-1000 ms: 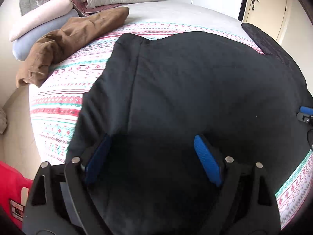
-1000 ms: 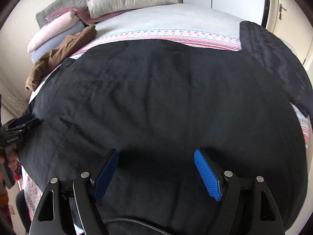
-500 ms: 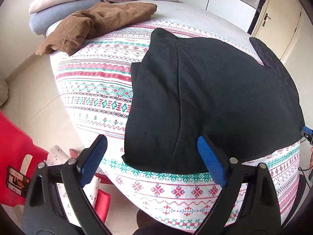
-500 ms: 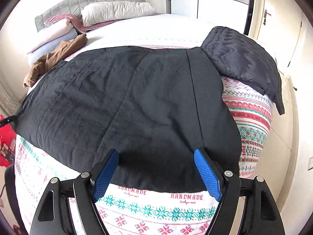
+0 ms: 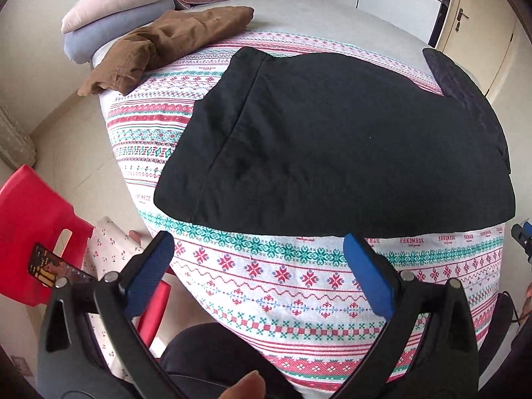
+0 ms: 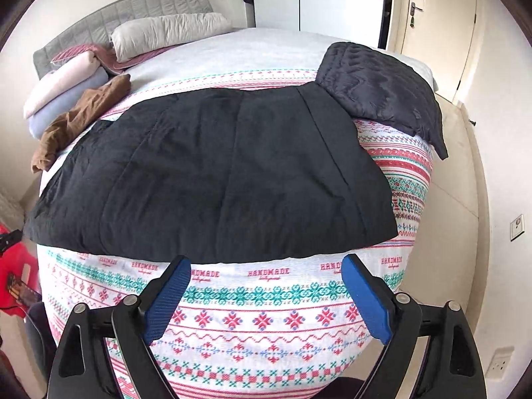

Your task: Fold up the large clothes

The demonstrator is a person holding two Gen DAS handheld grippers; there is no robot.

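Observation:
A large black garment (image 5: 332,146) lies spread flat on the patterned bedspread (image 5: 266,272), folded over along its left side. It also shows in the right wrist view (image 6: 212,176). My left gripper (image 5: 262,266) is open and empty, held back from the bed's near edge, short of the garment's hem. My right gripper (image 6: 266,286) is open and empty, also just short of the hem. The tip of the right gripper shows at the left wrist view's right edge (image 5: 522,236).
A brown garment (image 5: 166,50) and folded pink and blue blankets (image 5: 113,23) lie at the bed's far left. A dark quilted jacket (image 6: 382,93) lies at the far right. A red stool (image 5: 33,226) with a patterned cloth (image 5: 109,246) stands on the floor at left.
Both grippers have pulled back from over the black garment to beyond the bed's near edge. The garment stays flat on the bed.

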